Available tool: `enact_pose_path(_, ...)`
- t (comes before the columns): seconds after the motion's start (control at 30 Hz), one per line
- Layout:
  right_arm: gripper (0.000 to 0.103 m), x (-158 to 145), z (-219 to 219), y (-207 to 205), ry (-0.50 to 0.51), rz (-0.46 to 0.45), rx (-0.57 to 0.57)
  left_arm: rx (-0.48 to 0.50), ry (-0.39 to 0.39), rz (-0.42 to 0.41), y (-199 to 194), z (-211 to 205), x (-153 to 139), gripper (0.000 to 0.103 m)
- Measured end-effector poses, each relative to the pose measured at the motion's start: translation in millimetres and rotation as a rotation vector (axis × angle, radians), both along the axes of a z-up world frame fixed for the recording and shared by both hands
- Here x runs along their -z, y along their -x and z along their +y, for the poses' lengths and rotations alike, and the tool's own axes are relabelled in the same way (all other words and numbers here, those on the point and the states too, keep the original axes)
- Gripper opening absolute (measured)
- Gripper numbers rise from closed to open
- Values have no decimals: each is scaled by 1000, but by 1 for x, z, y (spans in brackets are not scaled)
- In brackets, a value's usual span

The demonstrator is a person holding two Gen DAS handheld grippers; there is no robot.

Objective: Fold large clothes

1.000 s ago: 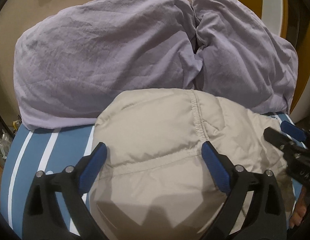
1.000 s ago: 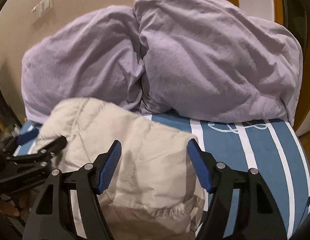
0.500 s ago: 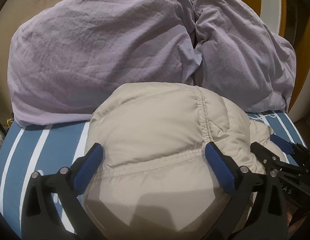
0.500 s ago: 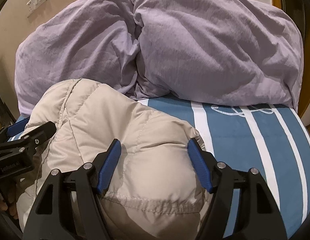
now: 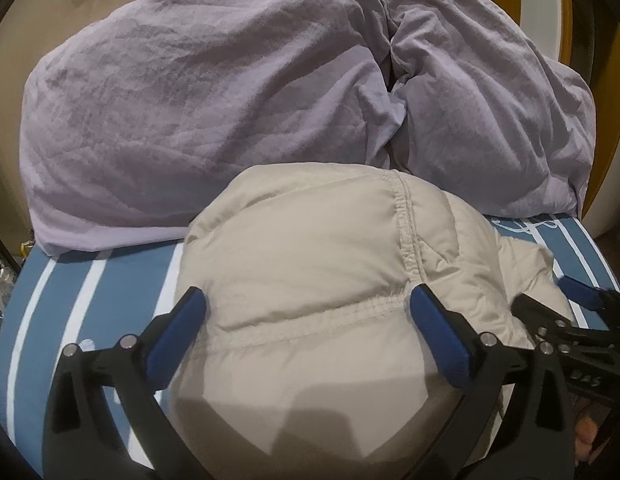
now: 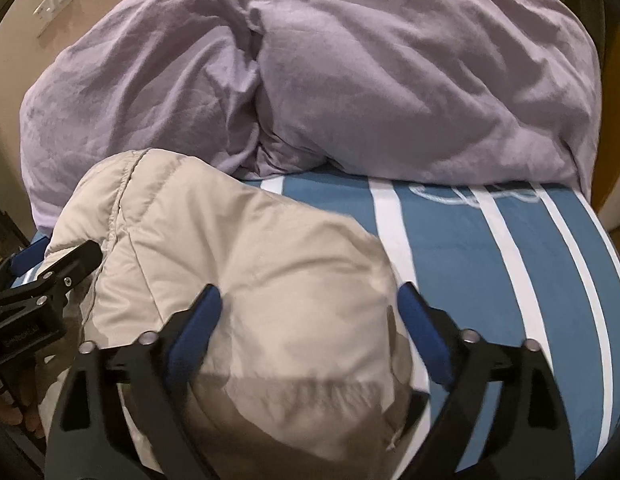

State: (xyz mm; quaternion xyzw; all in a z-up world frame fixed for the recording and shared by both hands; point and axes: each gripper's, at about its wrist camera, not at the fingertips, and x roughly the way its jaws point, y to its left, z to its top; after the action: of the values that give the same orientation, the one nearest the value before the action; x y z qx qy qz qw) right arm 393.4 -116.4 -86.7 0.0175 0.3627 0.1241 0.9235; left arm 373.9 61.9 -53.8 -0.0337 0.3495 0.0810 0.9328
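1. Black-framed, blue-padded, the left gripper [image 5: 306,308] has its jaws spread wide, and the beige quilted puffer jacket [image 5: 330,280] bulges up between the two pads; whether the pads touch the fabric cannot be told.
2. The right gripper [image 6: 310,308] is likewise spread apart over the jacket's [image 6: 238,264] near right side, with padded cloth between its two blue pads.
3. Count: two grippers, one jacket, two lilac wrinkled pillows [image 5: 206,112], one bed cover.
4. Each gripper shows at the edge of the other's view: the right one [image 5: 570,312] at the jacket's right flank, the left one [image 6: 50,272] at its left flank.
5. The jacket lies bunched in a rounded heap on the blue bedspread with white stripes [image 6: 490,264], near its front edge, its far rim touching the pillows [image 6: 410,80].
6. The heap's long axis runs from the grippers toward the pillows; a puckered seam runs that way too, crossed by another.
7. Behind the pillows stands a beige wall with a white switch plate [image 6: 54,4].
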Motion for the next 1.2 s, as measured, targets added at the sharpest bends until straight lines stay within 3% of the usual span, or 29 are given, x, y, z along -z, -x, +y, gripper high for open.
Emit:
enact_pose_path(0.2, 102, -13, -22, 32, -24, 33, 10, -8, 22, -6, 32, -4, -16, 101)
enact_pose_path(0.47, 102, -28, -32, 92, 18, 54, -37, -2, 75, -1, 101, -14, -36, 101)
enact_pose_path(0.67, 102, -36, -37, 145, -20, 66, -109, 8, 111, 19, 161, -26, -41, 101)
enact_pose_path(0.9, 102, -28, -40, 201, -64, 122, -172, 39, 144, 29, 226, -39, -41, 101)
enact_pose_path(1.2, 102, -26, -47, 233, -106, 99, -133, 25, 177, 18, 264, -46, -39, 101)
